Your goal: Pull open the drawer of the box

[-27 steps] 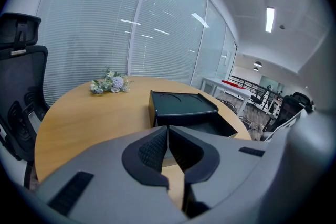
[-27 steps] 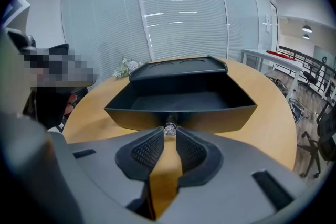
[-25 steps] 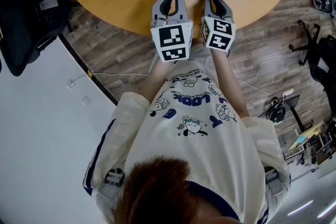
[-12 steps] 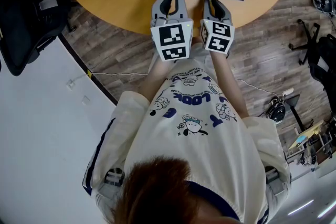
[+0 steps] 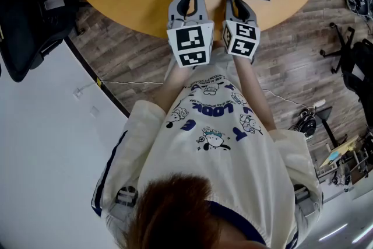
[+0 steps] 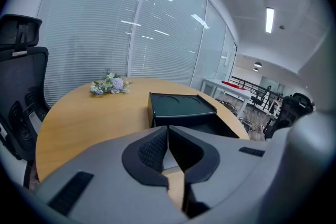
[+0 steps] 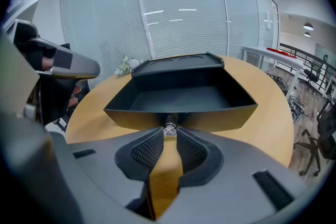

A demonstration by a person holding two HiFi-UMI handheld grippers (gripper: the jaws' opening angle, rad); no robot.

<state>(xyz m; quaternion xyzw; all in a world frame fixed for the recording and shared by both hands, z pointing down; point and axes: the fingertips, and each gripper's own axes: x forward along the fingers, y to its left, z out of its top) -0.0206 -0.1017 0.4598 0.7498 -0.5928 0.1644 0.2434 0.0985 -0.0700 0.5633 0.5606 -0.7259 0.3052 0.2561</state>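
Pinching the small clear knob with the right hand-held gripper, jaws closed on it at the drawer front. Keep the pull straight and level toward the near edge of the wooden counter; avoid twisting, ease off soon. Holding the left hand-held gripper pressed together, empty, just short of the box. Looks matte black, open-topped, bare inside, slid well out of the box.

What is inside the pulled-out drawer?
Nothing shows: the drawer has a bare dark floor. Its front wall hides the nearest strip of that floor.
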